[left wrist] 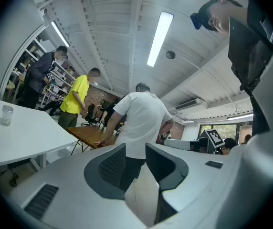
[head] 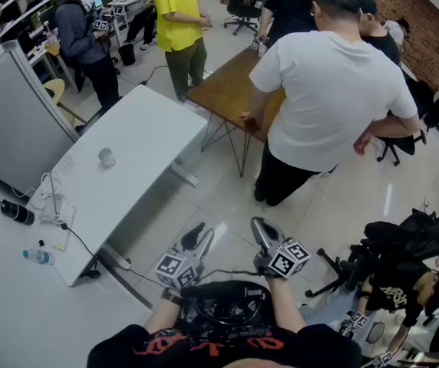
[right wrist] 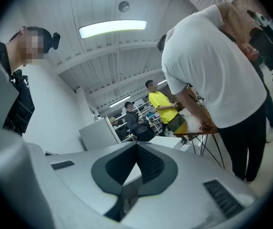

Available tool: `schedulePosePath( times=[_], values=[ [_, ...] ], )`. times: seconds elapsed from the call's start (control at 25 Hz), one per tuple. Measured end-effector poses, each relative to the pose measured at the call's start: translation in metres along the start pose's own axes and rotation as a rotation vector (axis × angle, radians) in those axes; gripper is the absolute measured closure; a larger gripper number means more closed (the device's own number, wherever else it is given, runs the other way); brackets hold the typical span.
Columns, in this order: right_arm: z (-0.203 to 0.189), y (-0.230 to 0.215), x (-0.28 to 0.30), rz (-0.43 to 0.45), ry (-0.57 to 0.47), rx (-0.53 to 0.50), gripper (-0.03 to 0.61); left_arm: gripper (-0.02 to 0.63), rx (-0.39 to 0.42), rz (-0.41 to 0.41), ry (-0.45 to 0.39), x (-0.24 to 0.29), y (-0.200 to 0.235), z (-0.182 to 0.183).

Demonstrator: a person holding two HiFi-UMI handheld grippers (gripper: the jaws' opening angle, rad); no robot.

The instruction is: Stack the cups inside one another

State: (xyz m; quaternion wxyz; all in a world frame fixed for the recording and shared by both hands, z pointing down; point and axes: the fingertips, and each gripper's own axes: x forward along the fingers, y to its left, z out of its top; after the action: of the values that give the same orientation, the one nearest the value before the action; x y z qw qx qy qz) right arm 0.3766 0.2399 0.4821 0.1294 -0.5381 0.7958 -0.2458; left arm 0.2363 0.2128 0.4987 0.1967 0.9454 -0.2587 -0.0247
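Note:
A single clear cup (head: 107, 157) stands on the white table (head: 143, 129), well away from both grippers. It also shows small at the far left of the left gripper view as the cup (left wrist: 6, 114). My left gripper (head: 202, 234) is held close to my body above the floor, pointing level. Its jaws stand apart with nothing between them (left wrist: 135, 150). Beside it, my right gripper (head: 260, 227) is shut and empty, its pads meeting at the tips (right wrist: 136, 146). No other cup is visible.
A person in a white T-shirt (head: 335, 98) leans on a wooden table (head: 231, 90) ahead. A person in a yellow shirt (head: 177, 14) stands beyond. A grey cabinet (head: 8, 121) flanks the white table. A power strip (head: 58, 209) and cables lie at its near end. A seated person (head: 404, 290) is at my right.

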Motion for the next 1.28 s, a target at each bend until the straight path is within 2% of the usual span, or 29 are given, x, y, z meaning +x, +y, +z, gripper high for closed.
schedulePosePath(
  times=[0.2, 0.36, 0.56, 0.72, 0.88, 1.04, 1.28],
  values=[
    [-0.029, 0.021, 0.02, -0.01, -0.022, 0.026, 0.574, 0.477, 0.001, -0.018, 0.002, -0.023, 0.014, 0.0],
    [-0.055, 0.03, 0.037, -0.017, 0.03, 0.049, 0.574, 0.477, -0.022, 0.014, -0.003, -0.039, 0.035, 0.003],
    [-0.062, 0.034, 0.065, 0.003, 0.052, 0.044, 0.574, 0.477, -0.033, 0.05, -0.009, -0.047, 0.062, 0.004],
    [-0.057, 0.031, 0.095, 0.052, 0.059, 0.048, 0.574, 0.478, -0.022, 0.093, -0.028, -0.046, 0.088, 0.007],
    [-0.042, 0.017, 0.136, 0.095, 0.061, 0.047, 0.574, 0.477, -0.012, 0.124, -0.051, -0.025, 0.114, 0.034],
    [-0.029, 0.011, 0.193, 0.157, 0.088, 0.03, 0.574, 0.477, 0.004, 0.191, -0.058, -0.011, 0.153, 0.059],
    [-0.026, 0.023, 0.276, 0.326, 0.193, 0.012, 0.574, 0.477, -0.006, 0.332, -0.05, -0.003, 0.209, 0.075]
  ],
)
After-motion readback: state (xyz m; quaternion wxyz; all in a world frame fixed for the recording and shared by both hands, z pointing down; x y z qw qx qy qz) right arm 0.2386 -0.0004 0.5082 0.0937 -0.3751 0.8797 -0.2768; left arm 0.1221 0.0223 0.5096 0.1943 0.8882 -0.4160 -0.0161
